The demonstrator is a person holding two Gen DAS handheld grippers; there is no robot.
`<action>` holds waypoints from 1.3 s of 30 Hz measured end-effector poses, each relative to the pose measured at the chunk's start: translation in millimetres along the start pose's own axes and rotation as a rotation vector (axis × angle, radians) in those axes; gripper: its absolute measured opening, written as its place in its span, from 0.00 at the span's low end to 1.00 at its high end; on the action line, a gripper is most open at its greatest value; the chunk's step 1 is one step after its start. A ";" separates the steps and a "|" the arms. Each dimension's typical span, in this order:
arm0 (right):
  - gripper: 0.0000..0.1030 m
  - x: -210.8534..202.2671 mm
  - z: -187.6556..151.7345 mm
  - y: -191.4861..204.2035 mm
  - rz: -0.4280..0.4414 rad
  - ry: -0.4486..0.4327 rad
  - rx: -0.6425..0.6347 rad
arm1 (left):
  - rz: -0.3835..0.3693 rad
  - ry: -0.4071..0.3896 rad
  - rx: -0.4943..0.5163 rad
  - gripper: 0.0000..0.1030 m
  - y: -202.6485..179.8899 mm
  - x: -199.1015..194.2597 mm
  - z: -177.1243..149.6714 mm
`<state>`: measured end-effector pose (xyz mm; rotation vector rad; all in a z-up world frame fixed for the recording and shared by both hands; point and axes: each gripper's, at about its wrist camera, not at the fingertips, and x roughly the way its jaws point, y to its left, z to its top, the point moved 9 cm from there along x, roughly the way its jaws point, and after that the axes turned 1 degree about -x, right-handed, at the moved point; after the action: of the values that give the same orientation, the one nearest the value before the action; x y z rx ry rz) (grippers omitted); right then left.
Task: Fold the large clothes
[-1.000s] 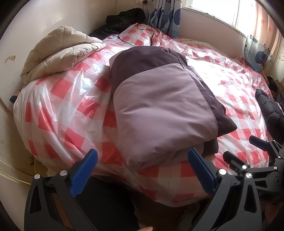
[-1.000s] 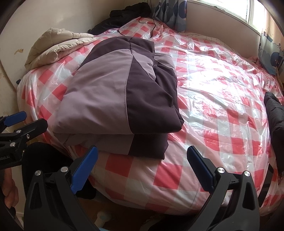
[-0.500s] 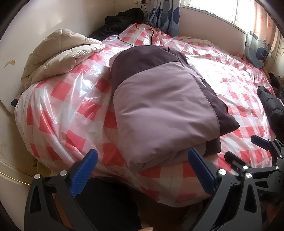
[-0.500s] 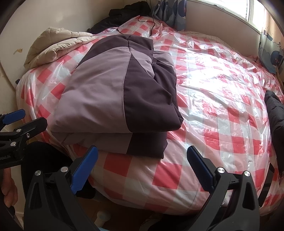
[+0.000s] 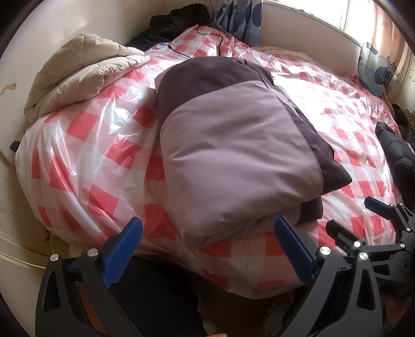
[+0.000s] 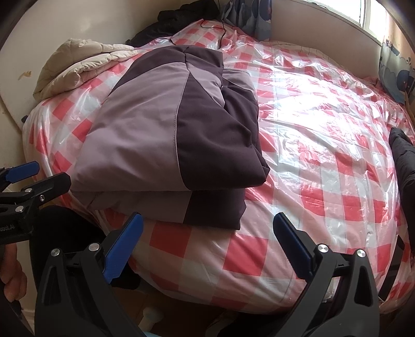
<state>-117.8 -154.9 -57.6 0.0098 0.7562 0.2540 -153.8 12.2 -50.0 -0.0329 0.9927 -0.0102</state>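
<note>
A lilac and dark purple padded jacket (image 5: 233,145) lies folded in a thick stack on the bed, near its front edge; it also shows in the right wrist view (image 6: 171,134). My left gripper (image 5: 207,246) is open and empty, held just off the bed's front edge below the jacket. My right gripper (image 6: 207,241) is open and empty, in front of the jacket's lower right corner. Each gripper shows at the side of the other's view: the right one (image 5: 363,220) and the left one (image 6: 33,176).
The bed (image 6: 324,155) has a red and white checked cover under clear plastic. A folded beige quilted coat (image 5: 83,75) lies at the back left. Black garments lie at the head (image 5: 176,23) and right edge (image 5: 396,150). A black cable (image 5: 207,39) crosses the far end.
Both grippers have drifted slightly, so the jacket sits a little lower in both views. The jacket has not moved and the jaws stay open.
</note>
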 end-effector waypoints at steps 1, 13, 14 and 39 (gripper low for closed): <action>0.94 0.3 -0.1 -0.2 0.000 0.001 0.001 | 0.005 0.001 0.000 0.95 0.3 0.9 -0.3; 0.94 5.6 -2.5 -2.5 0.008 0.010 0.010 | 0.008 0.025 0.001 0.95 -0.2 7.6 -3.6; 0.94 6.3 -2.7 -2.6 0.009 0.012 0.011 | 0.006 0.031 -0.002 0.95 -0.2 8.5 -4.1; 0.94 6.2 -4.4 -0.9 0.021 0.010 0.022 | 0.049 -0.029 -0.028 0.93 8.7 -5.4 1.1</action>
<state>-116.2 -154.6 -65.1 0.0370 0.7694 0.2657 -155.9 21.1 -45.1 -0.0340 0.9648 0.0490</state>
